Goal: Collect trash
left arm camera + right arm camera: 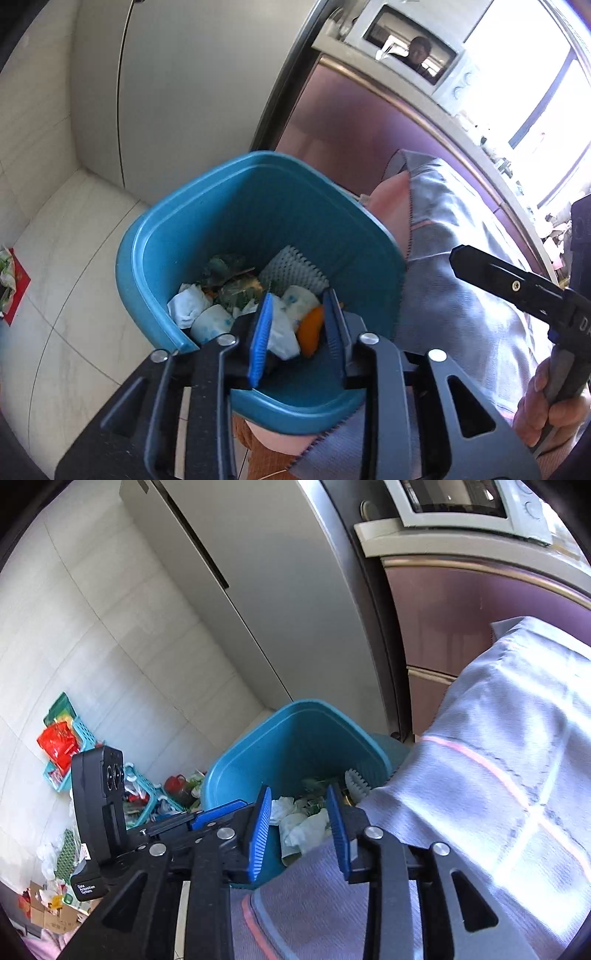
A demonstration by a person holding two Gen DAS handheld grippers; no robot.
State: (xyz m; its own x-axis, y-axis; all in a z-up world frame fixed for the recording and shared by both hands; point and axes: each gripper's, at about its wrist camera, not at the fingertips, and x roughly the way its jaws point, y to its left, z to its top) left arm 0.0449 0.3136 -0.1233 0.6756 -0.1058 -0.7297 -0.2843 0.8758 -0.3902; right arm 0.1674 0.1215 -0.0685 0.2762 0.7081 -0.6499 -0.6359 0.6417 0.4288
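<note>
Trash [236, 295] lies in the bottom of one teal bin [207, 206], which stands on the tiled floor [66, 229] just beside a grey fridge [192, 81] and a purple cabinet [354, 122], with a grey cloth [454, 280] touching its right rim. Both grippers point steeply down at the bin's mouth, side by side. The left gripper [297, 332] hangs over the near rim, its two blue pads [261, 336] partly open with nothing gripped; white crumpled paper and an orange scrap [312, 330] show in the gap, lying loose in the bin below. The right gripper [301, 829] sits over the near right rim, its pads likewise partly apart and empty, with white paper [303, 829] seen beyond them inside the bin. In the left view a hand [546, 402] wraps the right gripper's handle at the frame's right edge. In the bin I count about four white paper wads, one orange piece, some green leafy bits and one white foam net [291, 271]; the pile is too jumbled for an exact tally. One microwave [406, 48] sits on the counter above the cabinet. More litter and teal baskets [79, 738] lie on the floor well apart to the left.
</note>
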